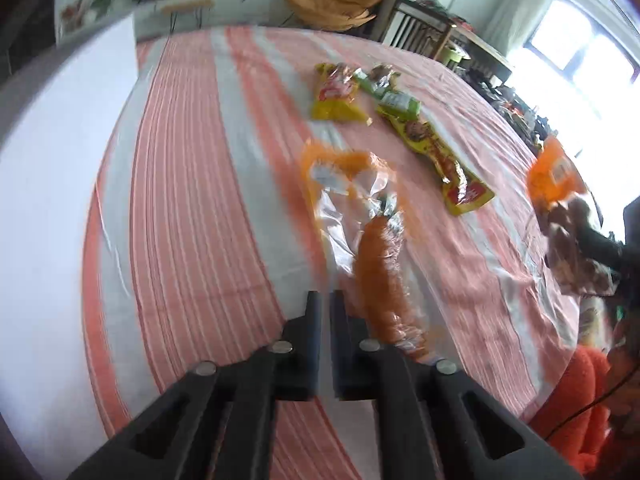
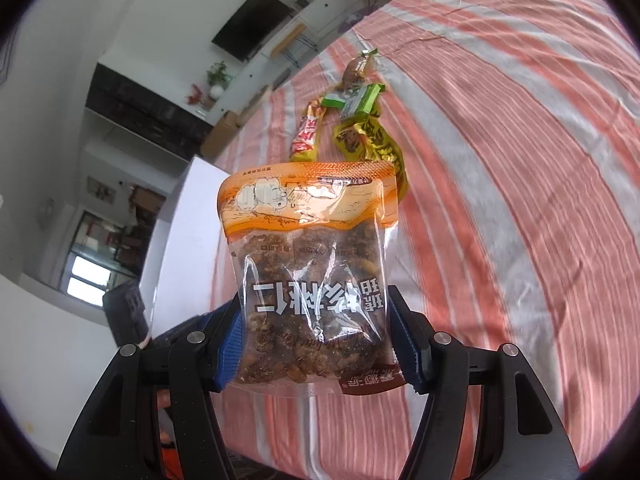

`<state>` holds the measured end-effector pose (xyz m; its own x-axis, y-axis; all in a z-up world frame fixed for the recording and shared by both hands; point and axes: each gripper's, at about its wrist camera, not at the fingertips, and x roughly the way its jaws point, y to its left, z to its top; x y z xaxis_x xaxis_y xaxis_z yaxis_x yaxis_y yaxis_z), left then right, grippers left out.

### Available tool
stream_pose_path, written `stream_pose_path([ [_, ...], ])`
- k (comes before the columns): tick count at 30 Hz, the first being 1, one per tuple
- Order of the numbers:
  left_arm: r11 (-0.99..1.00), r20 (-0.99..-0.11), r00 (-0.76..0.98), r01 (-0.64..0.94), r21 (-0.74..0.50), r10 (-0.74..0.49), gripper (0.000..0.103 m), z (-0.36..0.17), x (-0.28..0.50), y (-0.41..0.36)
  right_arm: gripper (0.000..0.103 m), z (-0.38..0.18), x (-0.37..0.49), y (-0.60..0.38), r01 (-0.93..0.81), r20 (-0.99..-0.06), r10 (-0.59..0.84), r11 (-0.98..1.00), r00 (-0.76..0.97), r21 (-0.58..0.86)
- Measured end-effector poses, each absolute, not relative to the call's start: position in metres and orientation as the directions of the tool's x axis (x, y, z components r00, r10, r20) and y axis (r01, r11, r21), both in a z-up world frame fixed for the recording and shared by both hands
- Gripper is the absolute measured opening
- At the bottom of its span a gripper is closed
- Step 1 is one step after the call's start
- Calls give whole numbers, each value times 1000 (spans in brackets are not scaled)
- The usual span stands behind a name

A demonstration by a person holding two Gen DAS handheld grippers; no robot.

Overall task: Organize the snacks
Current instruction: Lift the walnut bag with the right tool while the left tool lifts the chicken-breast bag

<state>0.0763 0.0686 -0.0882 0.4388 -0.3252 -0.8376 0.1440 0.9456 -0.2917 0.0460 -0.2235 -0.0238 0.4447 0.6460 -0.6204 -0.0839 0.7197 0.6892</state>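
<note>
While the right gripper (image 2: 320,340) clamps its blue-padded fingers (image 2: 230,354) on both sides of a clear, orange-topped pouch of brown candied nuts (image 2: 308,264), we see that pouch lifted off the orange-and-white striped tablecloth (image 2: 520,200), its long axis running straight away from the camera along the fingers. Its orange sealed end points away from us, and its printed characters read upside down. The pouch's near edge is partly covered by the fingers.

From the left wrist we see the left gripper (image 1: 326,304) with its black fingers drawn nearly together, only a narrow slit between them. Whether they pinch anything we cannot tell: a blurred, clear-and-orange plastic packet (image 1: 360,216) lies on the cloth just ahead and to the right of the tips, its long axis running away from the camera and tilted slightly left. Its contents are smeared by motion blur.

Farther off lies a cluster: a yellow-and-red sachet (image 1: 336,94), small green-wrapped bars (image 1: 394,98), and a long yellow snack packet (image 1: 444,160) angled toward the lower right. At the right edge, the nut pouch appears again, cut off by the frame. An orange fleece sleeve (image 1: 576,408) fills the lower right corner.
</note>
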Motion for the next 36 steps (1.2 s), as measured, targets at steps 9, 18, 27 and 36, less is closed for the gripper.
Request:
stream_pose_path([
  [9,955,-856,424,110,-275,-295,6,-70,73,54,66,-22,30,-235,-75,-617,630,726,472,684],
  [18,908,-815,401,177,-380,-419,25,-61,82,26,67,-10,18,-230,-129,-592,644,722,485,680],
  [27,955,-696,681,294,-22,-226,103,-31,51,-5,67,-10,14,-239,-126,-560,649,703,515,700],
  [36,973,-915,385,230,-33,-122,103,-107,108,-22,67,-7,8,-240,-136,-558,643,710,524,691],
])
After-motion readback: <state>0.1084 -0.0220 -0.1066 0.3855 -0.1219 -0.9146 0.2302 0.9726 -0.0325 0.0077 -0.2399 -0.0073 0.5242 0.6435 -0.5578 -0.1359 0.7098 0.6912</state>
